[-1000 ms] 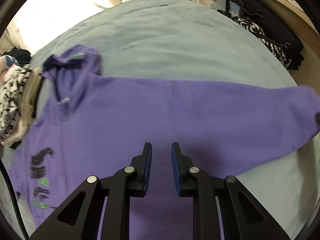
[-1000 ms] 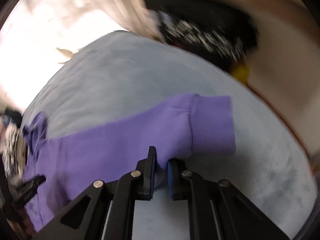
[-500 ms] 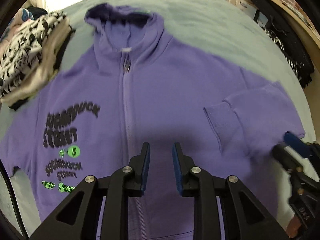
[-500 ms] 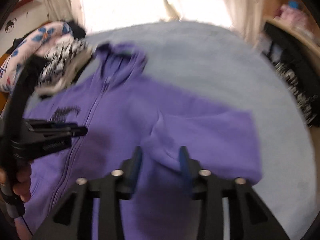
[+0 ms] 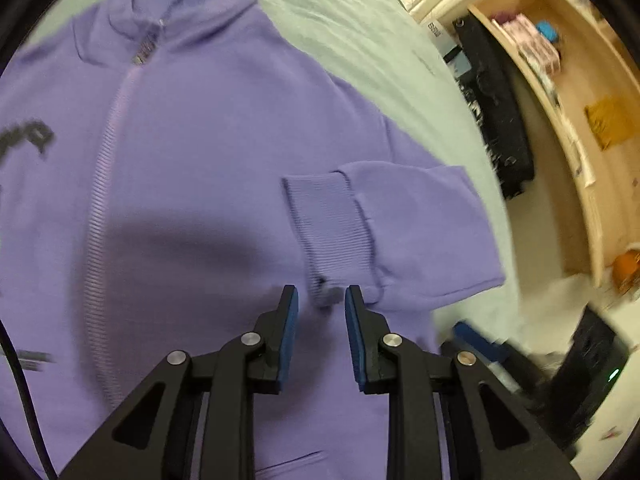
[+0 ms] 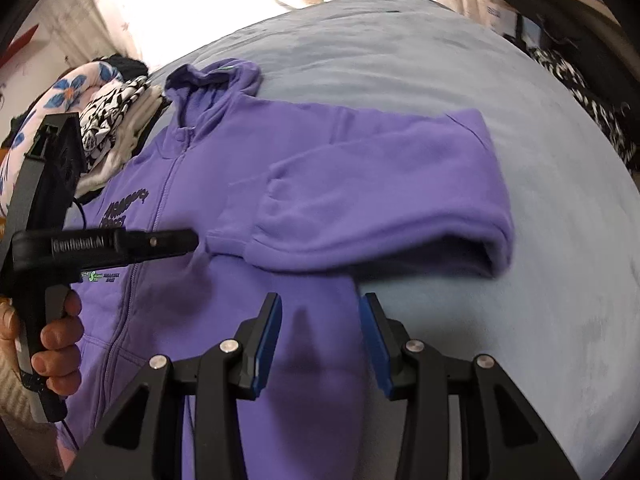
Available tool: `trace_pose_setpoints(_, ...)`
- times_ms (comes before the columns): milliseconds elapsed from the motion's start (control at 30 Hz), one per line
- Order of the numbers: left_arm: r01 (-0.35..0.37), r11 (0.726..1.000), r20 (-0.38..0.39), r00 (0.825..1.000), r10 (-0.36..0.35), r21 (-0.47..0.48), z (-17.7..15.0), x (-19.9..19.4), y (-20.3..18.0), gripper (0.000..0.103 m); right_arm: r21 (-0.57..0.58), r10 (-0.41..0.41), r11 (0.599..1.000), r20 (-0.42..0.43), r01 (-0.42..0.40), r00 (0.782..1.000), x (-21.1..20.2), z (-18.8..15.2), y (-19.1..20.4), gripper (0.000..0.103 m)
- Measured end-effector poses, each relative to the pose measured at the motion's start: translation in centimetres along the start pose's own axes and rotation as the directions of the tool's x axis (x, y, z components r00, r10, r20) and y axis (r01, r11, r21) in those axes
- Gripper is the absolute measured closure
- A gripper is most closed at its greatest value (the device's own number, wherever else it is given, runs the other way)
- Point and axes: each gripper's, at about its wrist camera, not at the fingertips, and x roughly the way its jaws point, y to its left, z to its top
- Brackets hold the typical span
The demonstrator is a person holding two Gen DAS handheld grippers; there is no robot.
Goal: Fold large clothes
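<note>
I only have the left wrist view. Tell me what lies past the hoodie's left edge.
Observer: A pile of folded clothes sits beside the hood, touching the purple hoodie.
Operator: Report the right tool.
Observer: The right tool hangs open over the hoodie's hem, nothing between its pads.
Operator: Describe the folded sleeve's far end.
Observer: The sleeve doubles back at a rounded fold near the bed edge.

Left hand-held gripper (image 5: 321, 300) narrowly parted, right hand-held gripper (image 6: 320, 308) wider, both empty
</note>
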Motion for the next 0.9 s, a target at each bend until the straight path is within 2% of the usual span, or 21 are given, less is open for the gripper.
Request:
trace_pose_setpoints(67,0.042,0.998,-0.003,0.999,-0.043,-0.042,0.1,0.9,0.0,0.082,0.012,0.002,1.000,-0.006,-0.002,1.000,0.2,-0.5,-0.4,0.062)
trace_pose_setpoints(300,0.121,0.980,0.027,0.993,-0.118,-0.155,0.0,3.5,1.2,0.081,0.019,0.002,1.000,-0.031,-0.001,1.000,0.9,-1.8,-1.2,0.062)
trace_pose_setpoints(667,0.085,0.982,0.007,0.996,-0.085,-0.167,1.0,3.7,1.7,0.076,0.031,0.024,0.999,-0.041,-0.023,0.999,1.1,-2.4,-1.5,0.062)
trace_pose_setpoints(733,0.061,0.987,0.007,0.998,-0.061,-0.147,0.9,3.4,1.9,0.079,0.028,0.020,0.999,-0.044,-0.019,0.999,1.3,-2.4,-1.4,0.062)
trace_pose_setpoints(833,-0.060,0.998,0.054,0.997,0.062,-0.025,0.9,3.2,-0.7,0.091,0.025,0.014,1.000,-0.045,-0.013,0.999,1.3,-2.6,-1.2,0.062)
trace_pose_setpoints(900,-0.164,0.982,0.113,0.982,0.153,0.092,0.8,2.2,-3.4,0.091,0.027,0.013,1.000,-0.044,-0.012,0.999,1.1,-2.6,-1.3,0.062)
